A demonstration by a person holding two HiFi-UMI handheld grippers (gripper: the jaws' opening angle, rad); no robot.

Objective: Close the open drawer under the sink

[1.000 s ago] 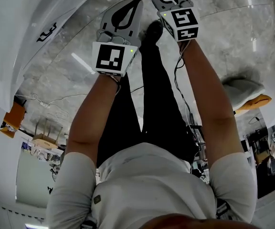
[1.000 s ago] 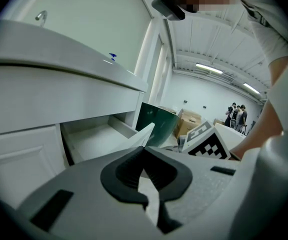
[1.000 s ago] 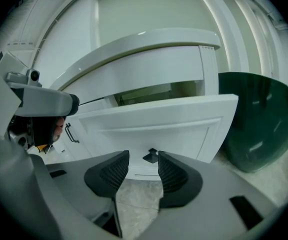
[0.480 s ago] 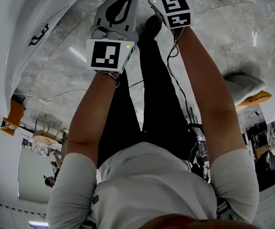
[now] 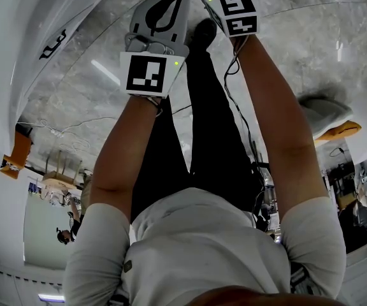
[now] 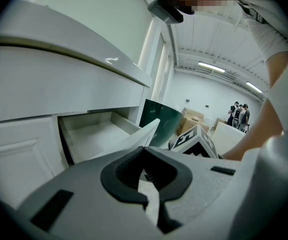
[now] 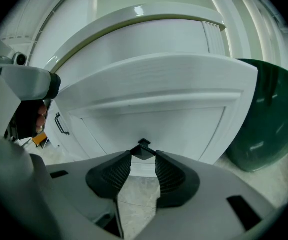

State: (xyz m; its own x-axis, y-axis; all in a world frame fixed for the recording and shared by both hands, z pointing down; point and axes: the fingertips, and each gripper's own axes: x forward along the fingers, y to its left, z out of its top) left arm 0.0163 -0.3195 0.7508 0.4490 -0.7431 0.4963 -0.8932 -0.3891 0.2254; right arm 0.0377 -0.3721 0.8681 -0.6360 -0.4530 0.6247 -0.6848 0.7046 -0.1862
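**Drawer not yet shut; right claw on the knob**

The drawer is open. In the left gripper view it stands well out from under the white bench, with its inside in plain sight. None of the push looks done, so you have the whole travel back into the cabinet left to do.

Your right claw has just been closing. Its ribbed dark pads sit one on each side of the small black knob on the drawer front and look to be pinching it. Your left claw is clenched on nothing, tips together, near the drawer's outer corner.

The drawer front is a smooth, glossy white panel with a recessed centre and a raised moulding across the top. The box behind it is plain white, flat-bottomed and empty. The knob is angular and matt, and probably hard. The bench edge is rounded and shiny. Just beside the drawer stands a dark green bin with round, glossy sides. The floor is polished grey with pale veins, like stone. A neighbouring door carries a slim black bar handle.
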